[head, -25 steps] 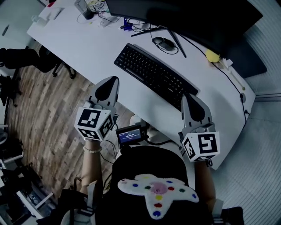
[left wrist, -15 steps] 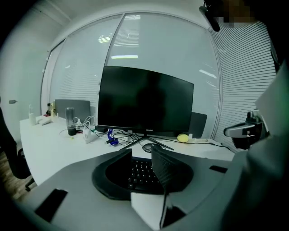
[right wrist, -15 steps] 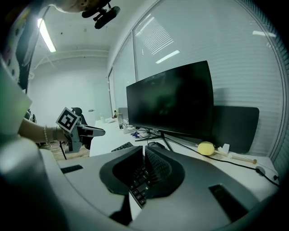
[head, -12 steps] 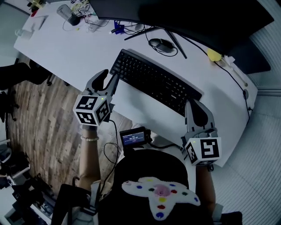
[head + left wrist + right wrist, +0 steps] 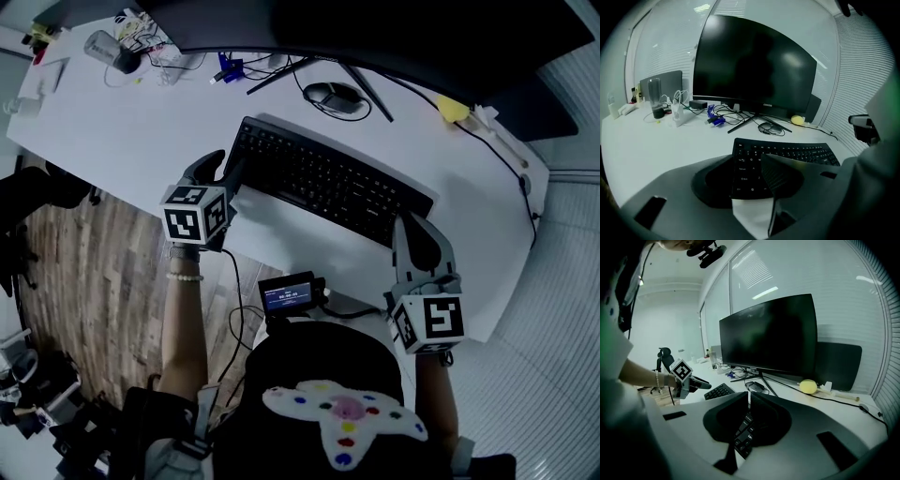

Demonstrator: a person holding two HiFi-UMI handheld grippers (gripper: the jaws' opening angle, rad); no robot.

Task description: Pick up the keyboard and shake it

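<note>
While the keyboard [image 5: 328, 178] lies flat on the white desk [image 5: 141, 122], near of the monitor [image 5: 375, 37], the left gripper [image 5: 225, 171] sits at its left end, jaws opening around that edge without pressing it, probably readying a hold. The right gripper [image 5: 412, 230] hovers at the near right corner, jaws closed and empty.

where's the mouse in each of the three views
Head view: mouse top centre, just beyond the keyboard's far edge.
Left gripper view: mouse at centre, between the keyboard and the monitor stand.
Right gripper view: mouse just left of centre, by the monitor stand's foot.
Shared landmark: the yellow object lies to the mouse's right in all three.
</note>
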